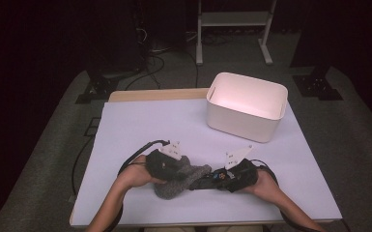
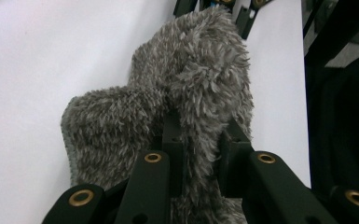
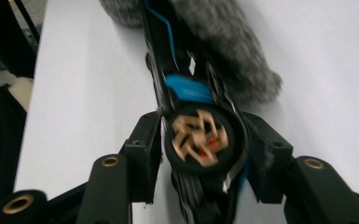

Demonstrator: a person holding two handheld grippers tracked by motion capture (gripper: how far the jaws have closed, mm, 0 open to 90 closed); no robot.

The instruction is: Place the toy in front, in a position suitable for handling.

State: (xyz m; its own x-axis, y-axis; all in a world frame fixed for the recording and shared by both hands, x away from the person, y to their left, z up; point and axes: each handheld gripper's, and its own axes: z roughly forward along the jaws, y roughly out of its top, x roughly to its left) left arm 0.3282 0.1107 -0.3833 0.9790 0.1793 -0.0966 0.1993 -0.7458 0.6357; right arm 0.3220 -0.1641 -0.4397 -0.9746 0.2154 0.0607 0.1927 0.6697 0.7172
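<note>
Two grips hold now: left gripper (image 2: 199, 140) pinches the grey fuzzy sock (image 2: 191, 98) near the table's (image 1: 140, 125) front edge; right gripper (image 3: 205, 154) clamps a black emblem-bearing item (image 3: 198, 140). Judging by this, both should lift together, keeping the pinch deep.

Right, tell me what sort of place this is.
Probably a lab or recording studio, not a home: dark surroundings, cables on the carpeted floor, and a lit white-covered table bearing just a white bin and a fuzzy grey cloth.
</note>
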